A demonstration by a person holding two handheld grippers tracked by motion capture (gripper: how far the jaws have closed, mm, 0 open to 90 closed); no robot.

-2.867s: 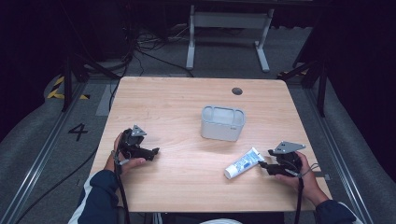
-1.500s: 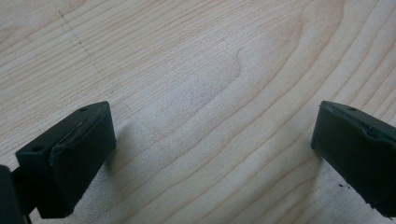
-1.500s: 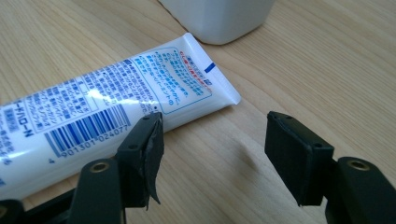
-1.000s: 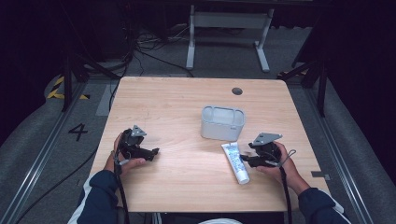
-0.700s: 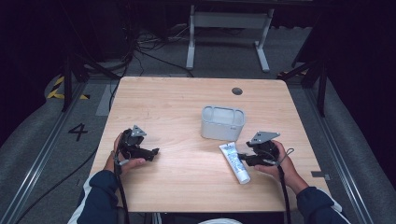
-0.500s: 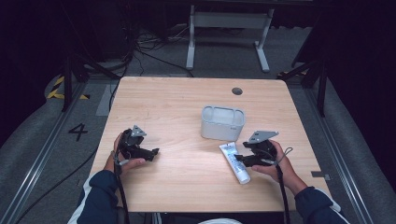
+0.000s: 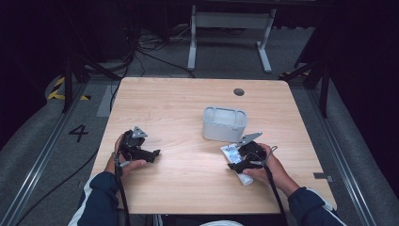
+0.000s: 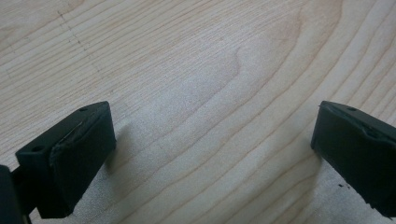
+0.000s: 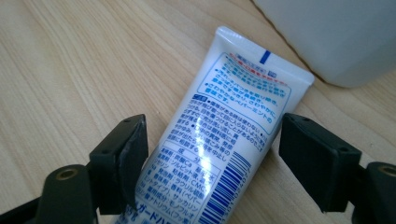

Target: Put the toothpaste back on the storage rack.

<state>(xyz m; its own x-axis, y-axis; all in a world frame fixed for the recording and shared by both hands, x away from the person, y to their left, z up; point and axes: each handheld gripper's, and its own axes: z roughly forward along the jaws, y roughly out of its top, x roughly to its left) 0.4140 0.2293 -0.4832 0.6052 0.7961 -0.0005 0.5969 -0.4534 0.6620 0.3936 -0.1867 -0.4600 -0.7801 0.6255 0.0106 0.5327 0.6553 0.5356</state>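
Note:
A white toothpaste tube with blue print lies flat on the wooden table, just in front of a pale grey container. My right gripper hovers low over the tube. In the right gripper view the tube lies between the jaws; its crimped end points at the container. The jaws have just been opening and a gap shows at the right pad. My left gripper rests at the table's front left, open over bare wood.
The table has a round cable hole near its far edge. Beyond it on the dark floor stand a white metal stand and cables.
The tube went from the table's right side to a spot in front of the container. Over the last second my right gripper slid left across it. The left hand stayed still.

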